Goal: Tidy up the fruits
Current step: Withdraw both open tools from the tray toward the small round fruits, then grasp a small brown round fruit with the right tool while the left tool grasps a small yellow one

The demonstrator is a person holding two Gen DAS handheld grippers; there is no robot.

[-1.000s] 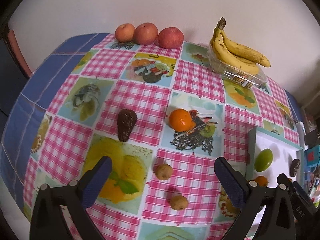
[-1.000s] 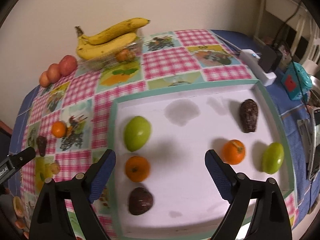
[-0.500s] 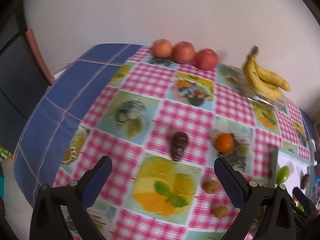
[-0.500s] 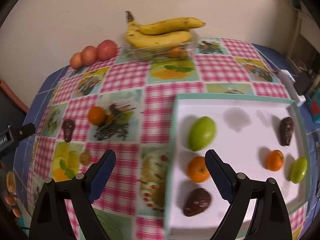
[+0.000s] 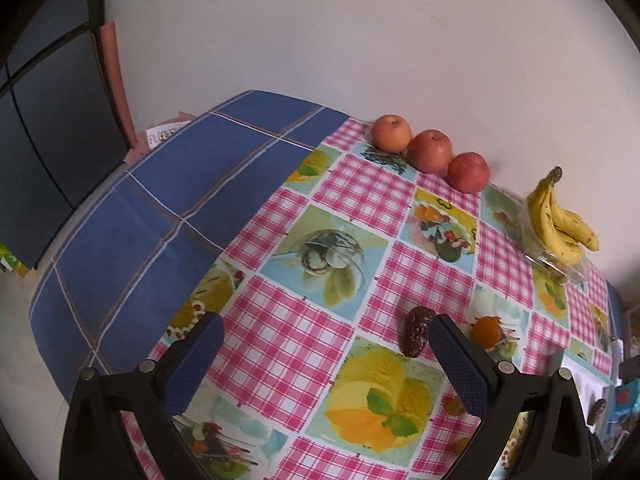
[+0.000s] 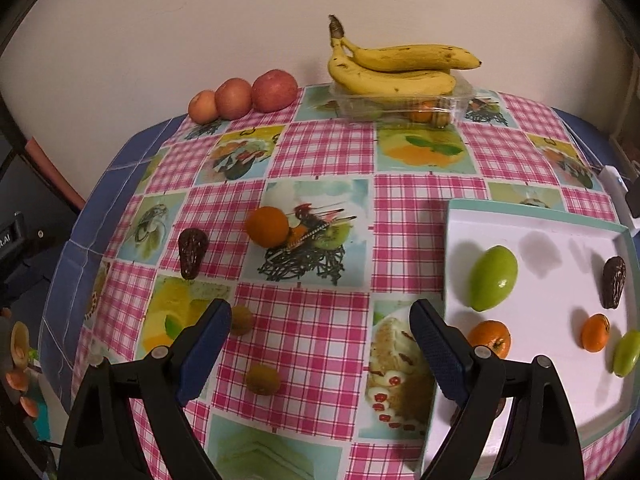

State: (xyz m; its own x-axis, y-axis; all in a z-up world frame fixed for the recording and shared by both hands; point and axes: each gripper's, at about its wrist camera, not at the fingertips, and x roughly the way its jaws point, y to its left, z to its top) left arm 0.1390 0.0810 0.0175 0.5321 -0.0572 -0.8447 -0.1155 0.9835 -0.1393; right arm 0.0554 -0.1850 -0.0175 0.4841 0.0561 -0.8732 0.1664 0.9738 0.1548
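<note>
Both tools, left (image 5: 322, 364) and right (image 6: 320, 350), gaping and empty, now swung left off the tray (image 6: 536, 222); loose orange (image 6: 267, 226) and dark fruit (image 6: 192, 253) left on table (image 6: 404, 240), probably next.

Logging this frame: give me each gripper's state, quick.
Left gripper: open, holding nothing.
Right gripper: open, holding nothing.
</note>
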